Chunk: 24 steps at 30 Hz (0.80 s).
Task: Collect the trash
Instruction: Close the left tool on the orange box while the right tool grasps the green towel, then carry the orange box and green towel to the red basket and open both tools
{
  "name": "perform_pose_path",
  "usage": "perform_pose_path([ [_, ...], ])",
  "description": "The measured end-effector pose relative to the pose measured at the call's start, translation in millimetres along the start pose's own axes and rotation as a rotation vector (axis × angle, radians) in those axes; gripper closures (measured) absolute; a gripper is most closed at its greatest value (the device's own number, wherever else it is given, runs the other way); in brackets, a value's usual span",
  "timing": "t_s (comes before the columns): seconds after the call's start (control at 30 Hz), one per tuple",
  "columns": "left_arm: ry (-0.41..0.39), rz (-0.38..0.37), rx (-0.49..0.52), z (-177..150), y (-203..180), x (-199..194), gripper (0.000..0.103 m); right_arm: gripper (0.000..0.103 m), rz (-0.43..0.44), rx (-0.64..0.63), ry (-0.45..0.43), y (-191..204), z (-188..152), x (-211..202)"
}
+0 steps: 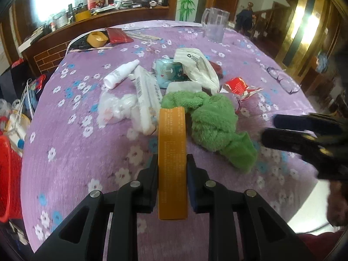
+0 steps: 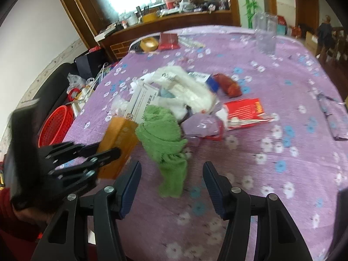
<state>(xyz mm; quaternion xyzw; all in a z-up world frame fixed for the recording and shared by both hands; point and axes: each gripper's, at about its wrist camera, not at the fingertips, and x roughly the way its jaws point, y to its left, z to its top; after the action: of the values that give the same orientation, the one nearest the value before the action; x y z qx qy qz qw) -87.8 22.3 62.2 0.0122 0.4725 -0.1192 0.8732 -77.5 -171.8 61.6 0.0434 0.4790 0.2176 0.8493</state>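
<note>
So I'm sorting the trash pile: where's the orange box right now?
The orange box is clamped in the left gripper at the table's near side, just left of the green cloth.

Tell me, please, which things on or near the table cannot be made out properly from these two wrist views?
- Orange box: its print is too small to read in the left wrist view.
- Red basket: cut off by the left edge there, contents unseen.
- Items under the white bag: covered by it.
- Clear jug: blurred in the right wrist view.
- Left gripper: motion-blurred there.

Bare tablecloth (image 2: 271, 174) right of green cloth (image 2: 165, 134); litter probably beyond.
</note>
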Motion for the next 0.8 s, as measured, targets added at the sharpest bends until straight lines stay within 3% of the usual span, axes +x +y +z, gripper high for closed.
perform_pose_path([
  [0.27, -0.055, 0.033, -0.053, -10.9, 20.3, -24.9, 0.081, 0.04, 0.025, -0.028, 0.062, 13.3, 28.3, 49.6],
  [0.4, -0.074, 0.055, -0.088, -14.7, 32.5, -33.0, 0.081, 0.042, -0.014, -0.05, 0.08, 22.2, 36.0, 68.0],
  [0.53, -0.089, 0.081, -0.108, -16.9, 40.3, -38.5, 0.081, 0.056, -0.031, -0.058, 0.077, 23.2, 36.4, 64.3],
  [0.8, -0.113, 0.097, -0.131, -13.8, 51.9, -46.3, 0.081, 0.061, -0.013, -0.019, 0.058, 20.9, 27.5, 38.5],
])
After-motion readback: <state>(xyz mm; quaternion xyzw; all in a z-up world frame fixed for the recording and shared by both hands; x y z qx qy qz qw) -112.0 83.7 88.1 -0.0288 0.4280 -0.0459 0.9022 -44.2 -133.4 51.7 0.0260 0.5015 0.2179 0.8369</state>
